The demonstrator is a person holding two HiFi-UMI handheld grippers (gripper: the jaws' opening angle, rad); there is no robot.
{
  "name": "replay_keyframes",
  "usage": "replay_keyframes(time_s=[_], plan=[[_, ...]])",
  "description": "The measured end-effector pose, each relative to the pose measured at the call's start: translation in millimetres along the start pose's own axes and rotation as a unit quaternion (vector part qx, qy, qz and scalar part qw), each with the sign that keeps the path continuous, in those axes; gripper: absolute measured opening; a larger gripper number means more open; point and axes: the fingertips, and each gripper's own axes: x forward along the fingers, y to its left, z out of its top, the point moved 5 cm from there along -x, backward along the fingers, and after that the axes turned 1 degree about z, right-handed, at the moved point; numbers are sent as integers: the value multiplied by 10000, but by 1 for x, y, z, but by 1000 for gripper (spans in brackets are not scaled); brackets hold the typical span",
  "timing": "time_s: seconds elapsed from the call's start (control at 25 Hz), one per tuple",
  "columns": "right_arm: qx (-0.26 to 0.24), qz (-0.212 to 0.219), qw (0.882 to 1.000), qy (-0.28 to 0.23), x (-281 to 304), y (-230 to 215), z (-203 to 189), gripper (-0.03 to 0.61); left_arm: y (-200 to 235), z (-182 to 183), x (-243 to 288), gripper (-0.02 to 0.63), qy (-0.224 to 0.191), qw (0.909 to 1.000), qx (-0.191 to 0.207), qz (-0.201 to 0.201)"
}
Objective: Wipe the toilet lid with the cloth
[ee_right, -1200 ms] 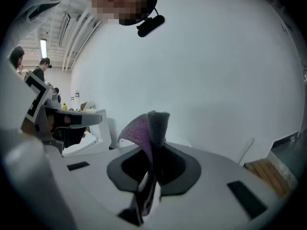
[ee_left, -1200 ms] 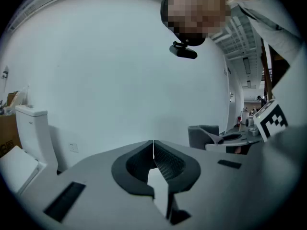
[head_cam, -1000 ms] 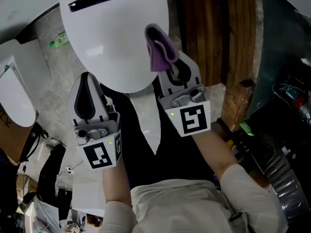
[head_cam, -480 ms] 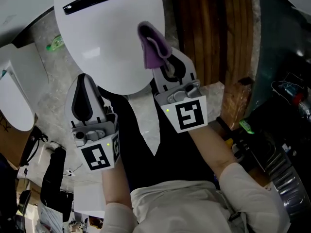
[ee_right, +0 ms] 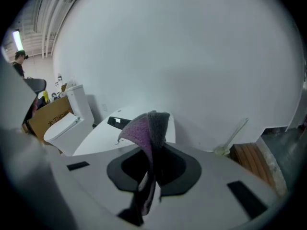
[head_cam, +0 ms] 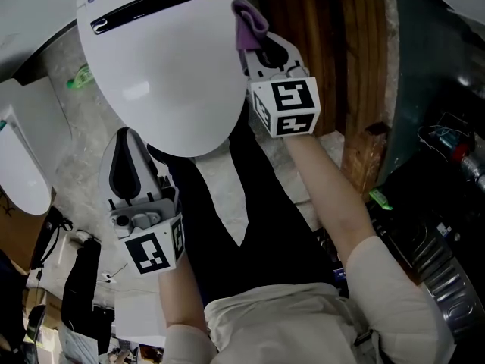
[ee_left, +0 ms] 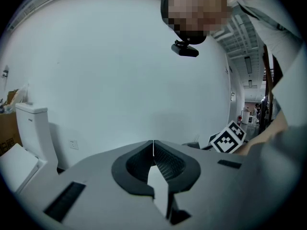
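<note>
The white oval toilet lid (head_cam: 163,67) is shut and fills the upper left of the head view, with a dark slot near its far end. My right gripper (head_cam: 254,40) is shut on the purple cloth (head_cam: 247,23), held at the lid's right edge near the far end. In the right gripper view the cloth (ee_right: 146,133) sticks up folded between the jaws, with the lid (ee_right: 108,135) just beyond it on the left. My left gripper (head_cam: 130,158) is shut on nothing and hangs below the lid's near left edge; its jaws (ee_left: 153,150) meet tip to tip.
A second white toilet (head_cam: 23,154) stands at the left on the grey marbled floor. A brown wooden panel (head_cam: 348,59) runs along the right of the lid. Dark gear and cables (head_cam: 447,180) crowd the right. A green bottle (head_cam: 79,76) lies on the floor at the left.
My right gripper has carried the cloth away from me, from the lid's right middle up to its far right edge. The left gripper has stayed almost still.
</note>
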Motion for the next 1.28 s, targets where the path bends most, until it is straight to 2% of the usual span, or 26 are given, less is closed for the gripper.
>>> replay_keyframes(time_s=[0.24, 0.4, 0.56, 0.72, 0.88, 1.28], plan=[[124, -275, 9965, 785, 48, -36, -25, 55, -1, 0, 1, 15, 131, 9999, -50, -10], [145, -539, 9927, 1070, 70, -52, -22, 55, 0, 0, 2, 15, 243, 9996, -144, -16], [-56, -863, 9874, 1324, 86, -60, -16, 55, 3, -1, 4, 16, 345, 9992, -179, -52], [-487, -825, 9804, 1721, 103, -49, -20, 55, 9, -2, 6, 17, 434, 9988, -223, -85], [-562, -718, 9731, 2115, 122, -39, -30, 55, 14, -2, 7, 16, 453, 9986, -239, -114], [-396, -920, 9718, 2135, 119, -26, -25, 55, 32, -13, -13, 16, 525, 9975, -472, -74]])
